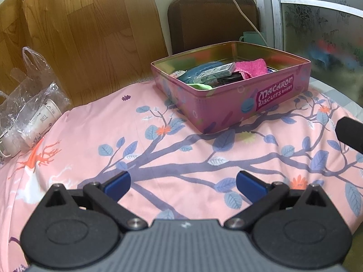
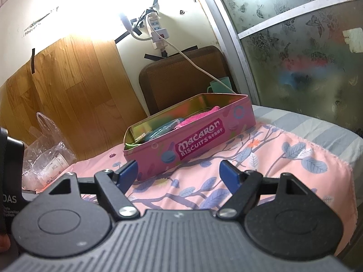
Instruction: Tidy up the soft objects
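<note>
Both grippers, left gripper (image 1: 183, 187) and right gripper (image 2: 179, 174), hang over the pink floral cloth (image 1: 186, 158) with jaws spread wide, nothing between them. The pink towel (image 1: 250, 67) sits inside the open Macaron Biscuits tin (image 1: 231, 86) further back.

Before you the tin (image 1: 229, 95) sits on the cloth (image 1: 158, 149), a towel (image 1: 249, 66) lies in it, a cup (image 1: 250, 37) stands behind, and the plastic bag (image 1: 31, 104) lies far left.
</note>
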The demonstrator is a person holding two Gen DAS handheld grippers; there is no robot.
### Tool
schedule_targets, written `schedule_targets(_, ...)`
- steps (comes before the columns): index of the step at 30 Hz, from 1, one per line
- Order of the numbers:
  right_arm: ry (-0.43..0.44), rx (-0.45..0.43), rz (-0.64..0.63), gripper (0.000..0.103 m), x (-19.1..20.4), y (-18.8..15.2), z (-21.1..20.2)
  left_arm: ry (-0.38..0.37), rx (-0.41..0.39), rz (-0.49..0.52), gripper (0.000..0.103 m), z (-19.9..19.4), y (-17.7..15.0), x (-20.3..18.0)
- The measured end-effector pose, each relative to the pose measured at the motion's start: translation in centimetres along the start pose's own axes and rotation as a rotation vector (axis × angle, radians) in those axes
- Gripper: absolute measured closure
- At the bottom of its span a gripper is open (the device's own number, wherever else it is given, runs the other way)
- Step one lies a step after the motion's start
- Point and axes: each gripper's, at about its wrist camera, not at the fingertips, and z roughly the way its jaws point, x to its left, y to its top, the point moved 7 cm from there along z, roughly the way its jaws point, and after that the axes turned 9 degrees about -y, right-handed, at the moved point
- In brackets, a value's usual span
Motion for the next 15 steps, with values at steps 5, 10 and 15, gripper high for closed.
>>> schedule_targets(5,0.0,0.0,0.001,0.022,-0.06,0.02,0.03,0.004,0.005,-0.003,0.0,0.12,-0.09,0.01)
schedule_targets(10,0.001,0.002,0.002,0.022,-0.13,0.02,0.04,0.006,0.007,0.0,0.0,0.27,-0.1,-0.04)
schedule_targets(15,0.0,0.002,0.002,0.022,-0.12,0.01,0.06,0.009,0.007,0.001,0.0,0.27,-0.06,-0.13)
